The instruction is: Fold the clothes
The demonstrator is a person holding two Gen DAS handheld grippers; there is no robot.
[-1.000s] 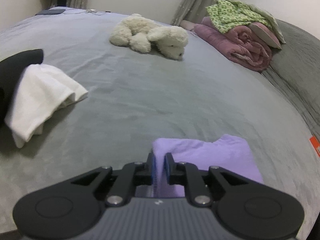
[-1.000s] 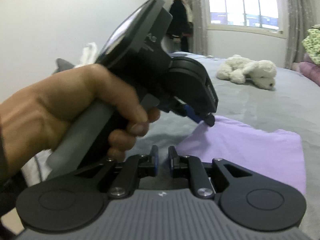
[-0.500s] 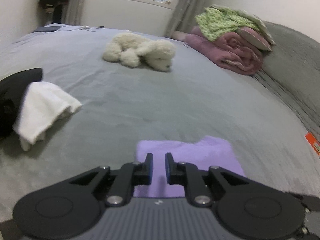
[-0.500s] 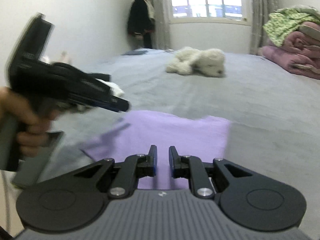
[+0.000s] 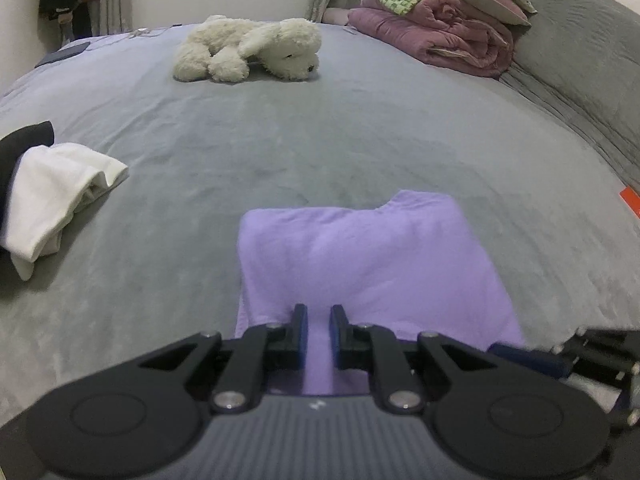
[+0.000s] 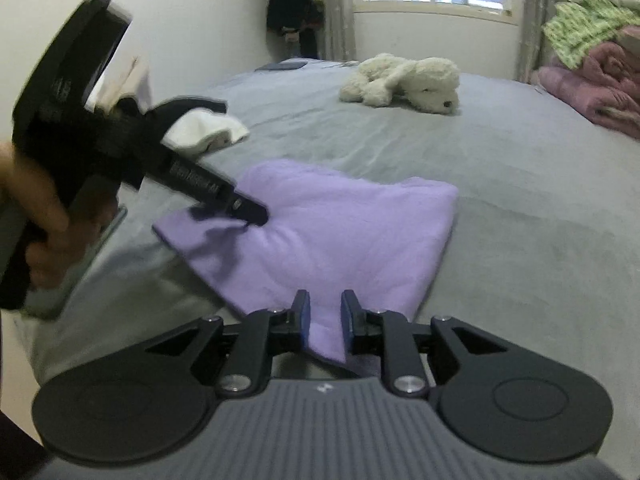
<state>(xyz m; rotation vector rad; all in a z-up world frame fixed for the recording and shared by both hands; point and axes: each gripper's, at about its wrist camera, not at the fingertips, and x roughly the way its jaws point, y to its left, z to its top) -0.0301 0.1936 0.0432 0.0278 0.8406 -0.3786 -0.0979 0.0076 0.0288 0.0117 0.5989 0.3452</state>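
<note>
A folded purple cloth (image 5: 368, 260) lies flat on the grey bed (image 5: 360, 128). My left gripper (image 5: 318, 320) is at its near edge, jaws narrow, with a strip of the cloth running between the pads. In the right wrist view the left gripper (image 6: 256, 214), held by a hand (image 6: 36, 200), pinches the left edge of the purple cloth (image 6: 340, 232). My right gripper (image 6: 325, 316) is over the near corner. Its jaws are opening, and the corner lies between them unpressed. The right gripper (image 5: 500, 350) also shows at the left view's lower right.
A crumpled white garment (image 5: 56, 196) lies on a black one (image 5: 28, 136) at the left. A cream plush dog (image 5: 248, 48) rests further back. Rolled pink and green bedding (image 5: 440, 36) is stacked at the back right. An orange tag (image 5: 630, 200) sits at the bed's right edge.
The left gripper went from close in front of the right camera to lower and further left, and the purple cloth now lies spread flat. The right gripper came to the cloth's near corner.
</note>
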